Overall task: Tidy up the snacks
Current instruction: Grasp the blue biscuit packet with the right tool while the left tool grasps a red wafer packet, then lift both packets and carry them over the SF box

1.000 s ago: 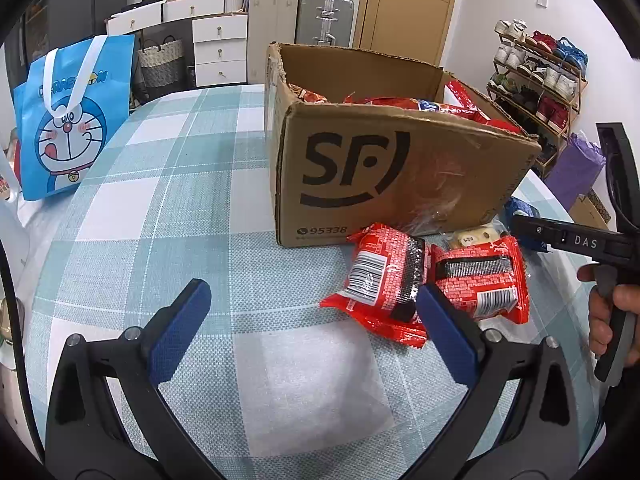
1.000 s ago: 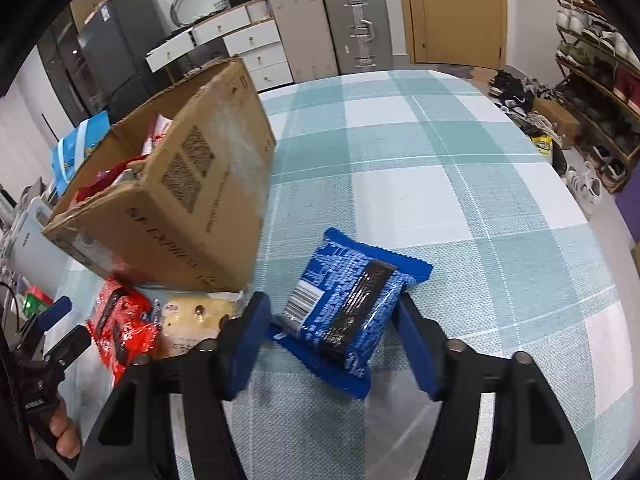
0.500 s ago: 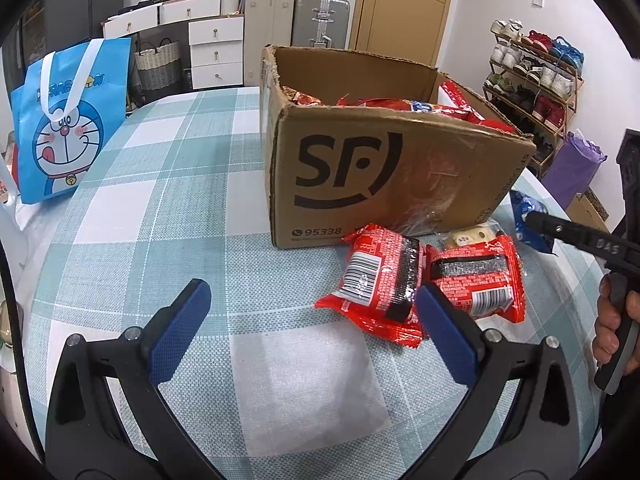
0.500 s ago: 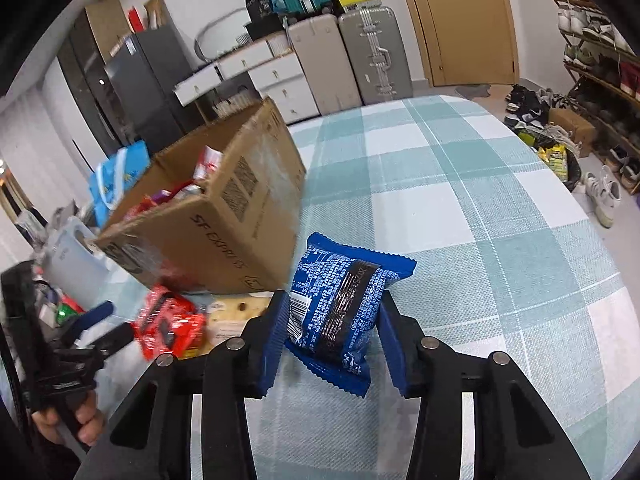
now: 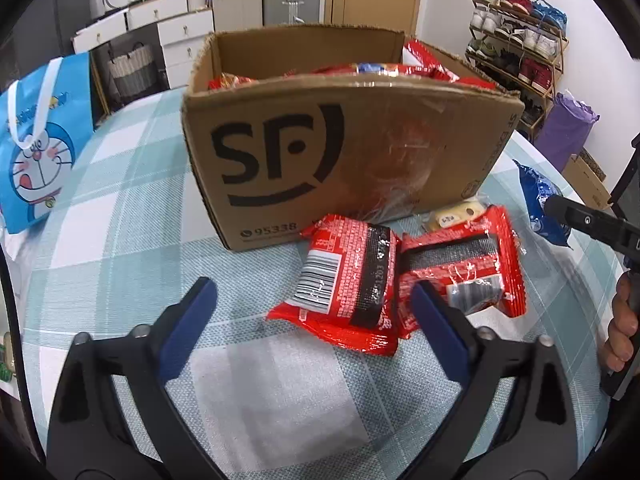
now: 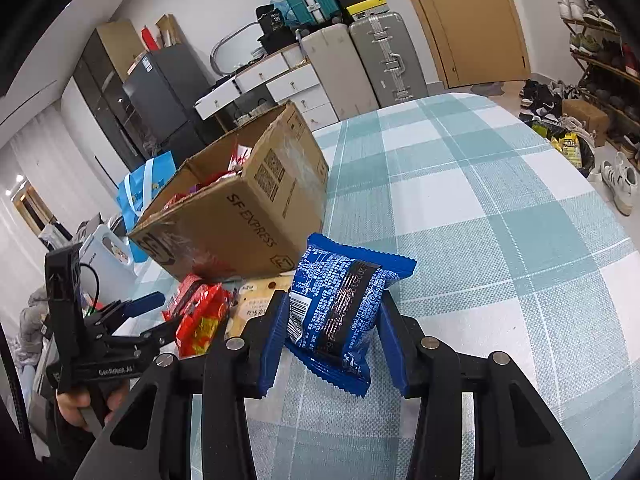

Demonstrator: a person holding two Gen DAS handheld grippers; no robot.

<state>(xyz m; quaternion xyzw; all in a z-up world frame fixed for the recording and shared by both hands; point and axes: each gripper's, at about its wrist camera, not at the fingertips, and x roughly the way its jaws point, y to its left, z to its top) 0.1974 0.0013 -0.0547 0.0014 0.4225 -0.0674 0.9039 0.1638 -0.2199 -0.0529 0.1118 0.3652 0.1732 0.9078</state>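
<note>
An open SF cardboard box [image 5: 340, 152] holding red snack packs stands on the checked table; it also shows in the right wrist view [image 6: 240, 216]. Two red snack packs [image 5: 348, 280] [image 5: 468, 268] and a pale cake pack [image 5: 456, 216] lie in front of it. My left gripper [image 5: 312, 312] is open, low over the table, with the left red pack between its fingertips. My right gripper [image 6: 332, 328] is shut on a blue snack pack [image 6: 340, 304], lifted off the table. The blue pack also shows in the left wrist view [image 5: 540, 204].
A blue Doraemon bag [image 5: 36, 152] stands at the table's left. Drawers and suitcases [image 6: 360, 64] line the far wall, a shoe rack [image 5: 516, 56] the right. The checked tablecloth [image 6: 500, 208] stretches right of the box. The left gripper shows in the right wrist view [image 6: 132, 320].
My right gripper closed on the blue pack and raised it off the table. My left gripper moved forward towards the red packs and the box.
</note>
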